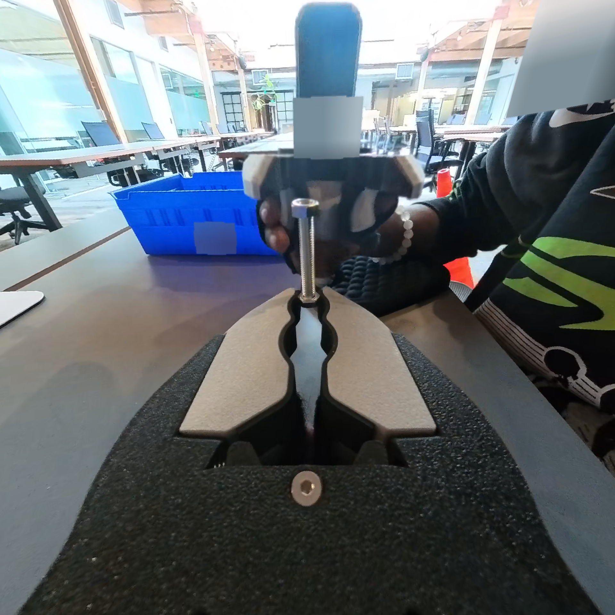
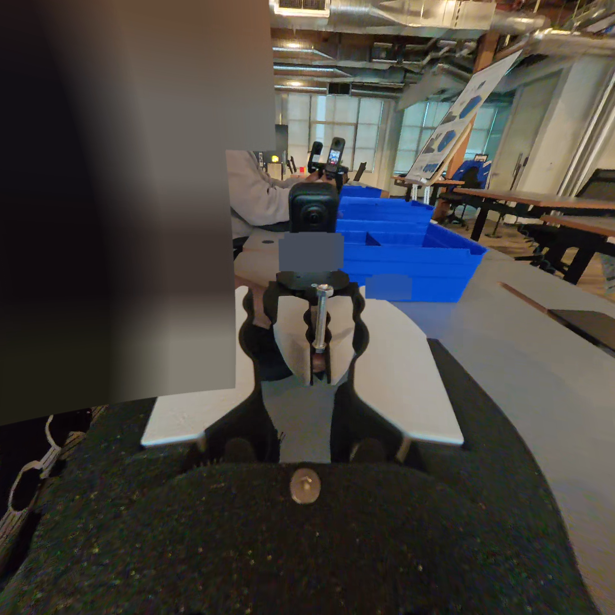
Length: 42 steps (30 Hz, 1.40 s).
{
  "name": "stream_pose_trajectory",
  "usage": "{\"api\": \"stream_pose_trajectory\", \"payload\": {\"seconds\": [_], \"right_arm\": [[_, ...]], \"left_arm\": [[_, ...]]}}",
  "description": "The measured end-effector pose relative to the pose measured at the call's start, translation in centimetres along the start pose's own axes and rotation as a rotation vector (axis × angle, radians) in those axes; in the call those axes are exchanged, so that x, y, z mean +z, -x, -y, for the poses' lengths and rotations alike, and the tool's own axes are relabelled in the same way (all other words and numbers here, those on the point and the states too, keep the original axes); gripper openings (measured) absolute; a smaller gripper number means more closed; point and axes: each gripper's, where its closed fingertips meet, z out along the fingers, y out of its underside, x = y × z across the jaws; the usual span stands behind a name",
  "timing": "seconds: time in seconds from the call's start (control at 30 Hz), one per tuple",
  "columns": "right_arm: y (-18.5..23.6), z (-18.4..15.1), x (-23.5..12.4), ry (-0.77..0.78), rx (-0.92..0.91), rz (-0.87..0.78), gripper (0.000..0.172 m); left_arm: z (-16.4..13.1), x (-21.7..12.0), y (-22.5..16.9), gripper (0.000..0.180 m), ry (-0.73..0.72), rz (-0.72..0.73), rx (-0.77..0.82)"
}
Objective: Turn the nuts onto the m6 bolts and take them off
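Left claw (image 1: 308,301): clenched on the nut (image 1: 308,297) at its tips, keeping it from spinning, I judge.
Bolt (image 1: 307,253): stands upright out of the nut, head at 12 o'clock, free for turning.
Right claw (image 2: 304,319): released, fingers (image 2: 361,327) spread either side of the bolt and touching nothing; likely re-gripping between twists.
Hand (image 1: 276,229): wraps the right claw's handle just behind the bolt.
Bin (image 1: 186,213): blue, at 10 o'clock on the desk (image 1: 100,332), well apart, probably for parts.
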Motion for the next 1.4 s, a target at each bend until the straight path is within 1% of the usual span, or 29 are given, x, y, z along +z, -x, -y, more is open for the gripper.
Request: {"api": "stream_pose_trajectory", "payload": {"seconds": [0.07,0.37,0.43,0.47,0.53,0.57,0.6,0.63,0.7,0.73,0.77,0.83,0.93,0.97,1.0,1.03,1.07,1.13,1.17,1.2,1.27,1.33,1.37,1.4], "right_arm": [[0.03,-0.26,0.17,0.016,-0.009,-0.004,0.057],[0.23,-0.53,0.44,0.037,0.012,0.01,0.046],[0.29,-0.56,0.37,0.042,0.003,0.011,0.038],[0.35,-0.51,0.28,0.04,-0.005,0.014,0.031],[0.41,-0.22,0.08,0.021,-0.017,0.018,0.021],[0.27,-0.14,0.06,0.013,-0.017,0.01,0.021],[0.02,-0.15,0.09,0.011,-0.013,-0.003,0.022],[-0.19,-0.22,0.16,0.012,-0.008,-0.013,0.028],[-0.53,-0.44,0.44,0.02,0.006,-0.028,0.046],[-0.44,-0.53,0.6,0.026,0.012,-0.02,0.053],[-0.21,-0.58,0.69,0.031,0.015,-0.006,0.053],[0.13,-0.55,0.7,0.034,0.005,0.008,0.046],[0.23,-0.27,0.21,0.021,-0.021,0.01,0.022],[0.23,-0.11,0.05,0.008,-0.02,0.013,0.017],[0.19,-0.05,-0.02,0.003,-0.015,0.016,0.016],[0.05,-0.12,0.01,0.006,-0.008,0.013,0.016],[-0.14,-0.27,0.12,0.013,-0.004,0.004,0.022],[-0.36,-0.58,0.46,0.024,-0.005,-0.011,0.042],[-0.28,-0.74,0.61,0.035,-0.005,-0.007,0.047],[-0.07,-0.84,0.72,0.043,-0.007,0.004,0.047],[0.08,-0.84,0.67,0.047,-0.022,0.005,0.04],[0.21,-0.63,0.31,0.037,-0.04,0.013,0.021],[0.22,-0.43,0.16,0.022,-0.035,0.017,0.016],[0.17,-0.31,0.09,0.014,-0.026,0.019,0.016]], "left_arm": [[-0.03,0.01,0.06,0.009,0.002,0.0,-0.005],[-0.12,0.05,0.16,0.009,0.009,0.002,-0.013],[-0.1,0.02,0.27,0.009,0.006,0.006,-0.018],[-0.07,0.0,0.33,0.009,0.004,0.009,-0.022],[-0.05,-0.03,0.35,0.009,0.002,0.009,-0.023],[-0.08,0.0,0.3,0.009,0.005,0.008,-0.02],[-0.12,0.02,0.25,0.009,0.008,0.006,-0.016],[-0.15,0.04,0.22,0.009,0.01,0.005,-0.014],[-0.15,0.03,0.21,0.009,0.01,0.004,-0.015],[-0.15,0.03,0.22,0.009,0.01,0.003,-0.016],[-0.16,0.03,0.22,0.009,0.011,0.003,-0.016],[-0.15,0.02,0.25,0.009,0.01,0.006,-0.017],[-0.08,-0.04,0.35,0.009,0.004,0.01,-0.022],[-0.07,-0.06,0.35,0.009,0.004,0.009,-0.023],[-0.09,-0.04,0.33,0.009,0.005,0.009,-0.021],[-0.1,-0.03,0.3,0.009,0.007,0.008,-0.02],[-0.12,-0.02,0.29,0.009,0.008,0.007,-0.019],[-0.1,-0.03,0.29,0.009,0.007,0.006,-0.02],[-0.1,-0.03,0.29,0.009,0.007,0.006,-0.021],[-0.11,-0.03,0.28,0.009,0.008,0.005,-0.021],[-0.11,-0.02,0.28,0.009,0.009,0.005,-0.02],[-0.08,-0.06,0.34,0.009,0.006,0.008,-0.023],[-0.07,-0.07,0.35,0.009,0.005,0.007,-0.024],[-0.09,-0.06,0.33,0.009,0.007,0.007,-0.024]]}}
